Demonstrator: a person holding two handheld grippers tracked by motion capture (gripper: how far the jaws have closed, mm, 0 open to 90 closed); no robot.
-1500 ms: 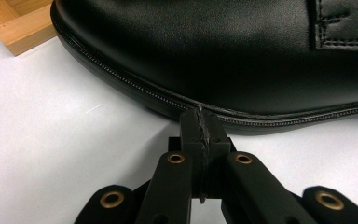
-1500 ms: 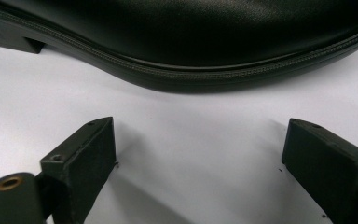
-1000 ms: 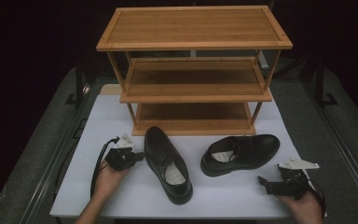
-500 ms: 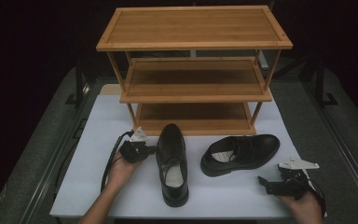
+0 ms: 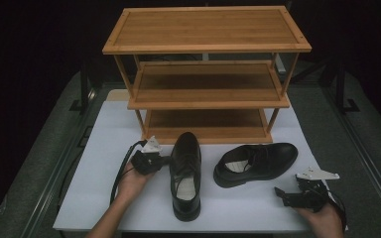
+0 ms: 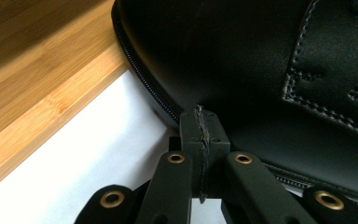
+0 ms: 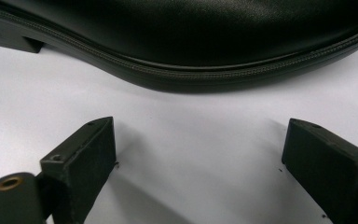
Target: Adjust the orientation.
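on the white mat, left claw point(image 6: 200, 140) closed, seemingly touching smooth leather shoe point(image 5: 185, 168); right claw point(image 7: 200, 158) open.

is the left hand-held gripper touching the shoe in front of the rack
Touching. In the left gripper view, the shut left hand-held gripper presses its tip against the side of the black shoe.

Left gripper point(image 5: 164, 161) closed, tips against the side of the near shoe point(image 5: 185, 173), shelf rack point(image 5: 206, 74) behind both, second shoe point(image 5: 256, 162) right of the first, right gripper point(image 5: 281, 195) just before it, jaws apart, all on table point(image 5: 104, 148).
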